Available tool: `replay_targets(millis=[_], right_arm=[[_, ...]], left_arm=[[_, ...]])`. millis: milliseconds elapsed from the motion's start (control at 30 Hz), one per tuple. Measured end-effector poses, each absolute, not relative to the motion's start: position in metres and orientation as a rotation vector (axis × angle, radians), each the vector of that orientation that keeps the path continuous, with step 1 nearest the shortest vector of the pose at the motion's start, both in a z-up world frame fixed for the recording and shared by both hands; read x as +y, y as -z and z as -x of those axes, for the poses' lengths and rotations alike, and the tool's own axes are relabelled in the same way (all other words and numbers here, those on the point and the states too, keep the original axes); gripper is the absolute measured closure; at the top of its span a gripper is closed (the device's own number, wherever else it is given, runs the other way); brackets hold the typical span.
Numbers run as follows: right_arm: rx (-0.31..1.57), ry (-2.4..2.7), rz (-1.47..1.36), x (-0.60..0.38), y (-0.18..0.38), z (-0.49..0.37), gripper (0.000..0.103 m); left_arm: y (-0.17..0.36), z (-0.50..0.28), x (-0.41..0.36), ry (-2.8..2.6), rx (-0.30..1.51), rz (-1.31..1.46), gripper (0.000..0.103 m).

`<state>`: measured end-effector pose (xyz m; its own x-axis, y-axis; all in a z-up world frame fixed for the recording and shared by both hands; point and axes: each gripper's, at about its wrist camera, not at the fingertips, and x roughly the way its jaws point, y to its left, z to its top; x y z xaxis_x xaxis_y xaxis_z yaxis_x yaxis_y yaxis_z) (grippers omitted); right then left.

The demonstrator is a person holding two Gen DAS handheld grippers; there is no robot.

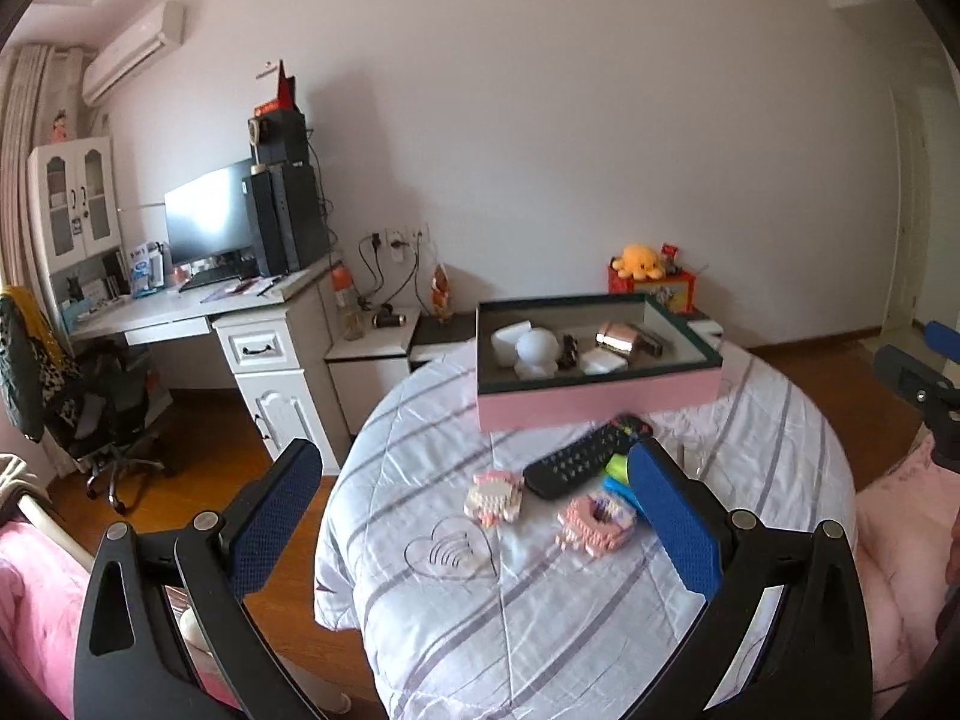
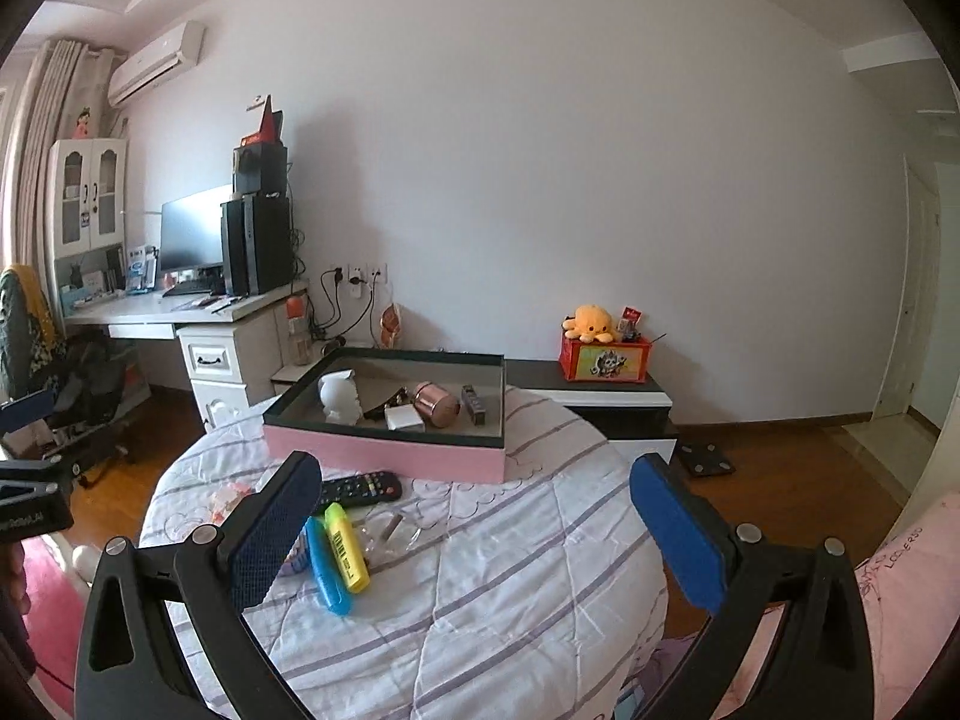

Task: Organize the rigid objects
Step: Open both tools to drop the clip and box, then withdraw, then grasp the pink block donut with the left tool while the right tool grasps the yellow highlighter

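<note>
A pink box (image 1: pixel 600 399) (image 2: pixel 384 450) stands at the far side of the quilted surface (image 1: pixel 540 600) (image 2: pixel 480 588); inside lie a white figure (image 2: pixel 339 399), a copper can (image 2: pixel 437 405) and small items. In front of it lie a black remote (image 1: pixel 579 462) (image 2: pixel 360 489), two pink block models (image 1: pixel 493 498) (image 1: pixel 594 522), a yellow highlighter (image 2: pixel 347 546) and a blue one (image 2: pixel 327 570). My left gripper (image 1: pixel 474 516) hangs open above the block models. My right gripper (image 2: pixel 474 531) is open too, nothing between its fingers, the highlighters by its left finger.
A white desk (image 1: pixel 198 306) with monitor and chair (image 1: pixel 78 396) stands left. A low black-and-white cabinet (image 2: pixel 600 399) with a red box and yellow plush (image 2: pixel 591 324) sits behind. Wooden floor (image 2: pixel 780 480) surrounds the quilt edge. A clear plastic piece (image 2: pixel 390 531) lies beside the highlighters.
</note>
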<state>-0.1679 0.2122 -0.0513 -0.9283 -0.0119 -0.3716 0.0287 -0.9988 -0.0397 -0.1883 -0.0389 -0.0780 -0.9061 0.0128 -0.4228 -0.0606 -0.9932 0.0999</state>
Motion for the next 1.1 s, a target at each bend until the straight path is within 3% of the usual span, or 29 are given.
replay_targets(millis=[367, 767, 900, 967, 1100], right_arm=[[0.166, 2.921, -0.971, 0.19, 0.129, 0.224, 0.0], [0.258, 2.771, -1.168, 0.161, 0.182, 0.259, 0.003], [0.238, 2.714, -1.177, 0.152, 0.185, 0.266, 0.019], [0.201, 2.661, -1.203, 0.149, 0.188, 0.272, 0.045], [0.205, 2.605, -1.192, 0.142, 0.192, 0.273, 0.07]], left_arm=[[0.115, 0.208, -0.032, -2.948, 0.235, 0.841, 0.0], [0.143, 0.228, -0.035, -2.907, 0.298, 0.974, 0.0], [0.15, 0.233, -0.038, -2.896, 0.294, 1.009, 0.0], [0.152, 0.236, -0.038, -2.885, 0.298, 1.021, 0.0], [0.159, 0.239, -0.038, -2.864, 0.293, 1.045, 0.0]])
